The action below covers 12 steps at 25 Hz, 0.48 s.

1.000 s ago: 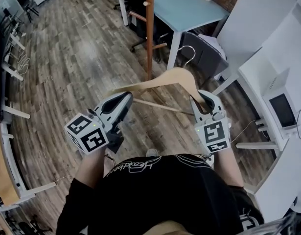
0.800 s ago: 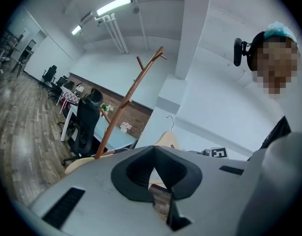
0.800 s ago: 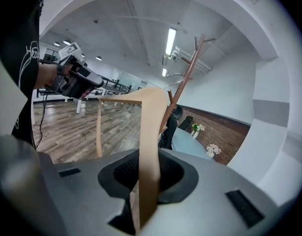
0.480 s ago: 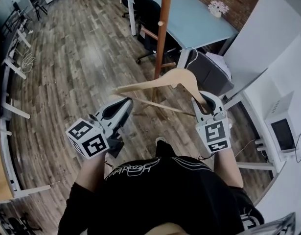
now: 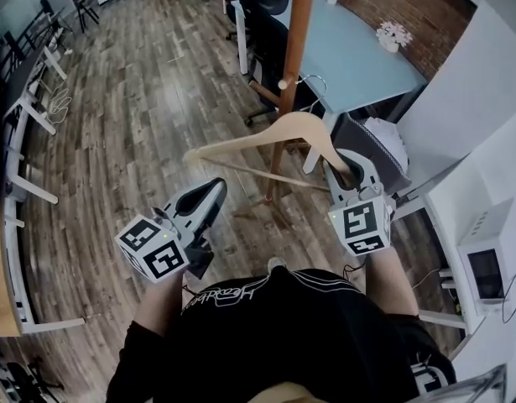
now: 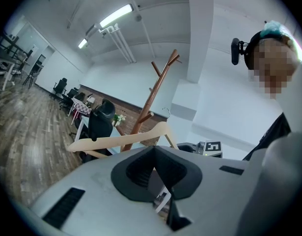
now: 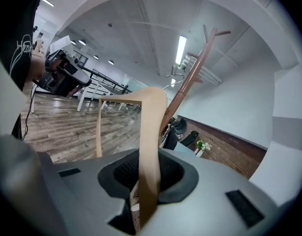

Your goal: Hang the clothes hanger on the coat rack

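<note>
A pale wooden clothes hanger [image 5: 274,137] with a metal hook [image 5: 312,81] hangs in the air in front of the person. My right gripper [image 5: 346,173] is shut on its right arm; in the right gripper view the wood [image 7: 150,132] runs up from between the pads. My left gripper [image 5: 211,193] is lower left of the hanger, apart from it, shut and empty. The brown wooden coat rack [image 5: 293,57] stands just behind the hanger, its pegs showing in the left gripper view [image 6: 151,100] and in the right gripper view [image 7: 190,87].
A blue-topped table [image 5: 358,57] and a black office chair [image 5: 270,15] stand behind the rack. A grey box [image 5: 371,141] sits at its right. White desks [image 5: 23,116] line the left side, and a white desk with a monitor [image 5: 484,267] the right. The floor is wooden planks.
The person has walked toward the coat rack with both grippers. The hanger, still held by the right gripper, now sits right in front of the pole. The left gripper stays empty.
</note>
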Motion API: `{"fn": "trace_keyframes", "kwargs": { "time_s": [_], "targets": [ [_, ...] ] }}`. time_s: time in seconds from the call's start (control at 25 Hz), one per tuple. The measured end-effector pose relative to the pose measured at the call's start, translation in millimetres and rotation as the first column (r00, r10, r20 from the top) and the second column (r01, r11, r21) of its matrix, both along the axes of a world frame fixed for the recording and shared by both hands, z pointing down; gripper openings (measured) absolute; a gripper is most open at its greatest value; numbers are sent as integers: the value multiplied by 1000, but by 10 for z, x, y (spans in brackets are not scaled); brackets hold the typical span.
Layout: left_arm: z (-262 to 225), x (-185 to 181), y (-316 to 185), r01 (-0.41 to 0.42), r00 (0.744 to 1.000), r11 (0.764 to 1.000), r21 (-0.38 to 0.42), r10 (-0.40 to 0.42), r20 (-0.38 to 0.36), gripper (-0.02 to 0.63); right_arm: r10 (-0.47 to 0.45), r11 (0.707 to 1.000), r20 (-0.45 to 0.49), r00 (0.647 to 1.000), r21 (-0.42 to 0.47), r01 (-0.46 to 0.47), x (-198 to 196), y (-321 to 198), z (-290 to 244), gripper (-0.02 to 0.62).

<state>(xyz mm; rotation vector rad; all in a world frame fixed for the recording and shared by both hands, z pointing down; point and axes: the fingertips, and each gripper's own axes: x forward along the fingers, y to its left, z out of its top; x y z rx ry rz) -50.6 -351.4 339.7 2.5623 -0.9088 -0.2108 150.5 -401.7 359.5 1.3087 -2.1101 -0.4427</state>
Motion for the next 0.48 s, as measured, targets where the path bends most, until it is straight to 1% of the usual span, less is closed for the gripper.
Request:
{"fn": "trace_keyframes", "kwargs": {
  "time_s": [0.2, 0.48],
  "targets": [
    [47, 14, -268, 31, 1000, 999, -14, -31, -2, 8, -26, 1000, -17, 1000, -4, 26, -30, -393, 53, 97],
    [210, -22, -545, 60, 998, 996, -58, -61, -5, 8, -43, 997, -19, 999, -57, 42, -24, -768, 315, 97]
  ]
}}
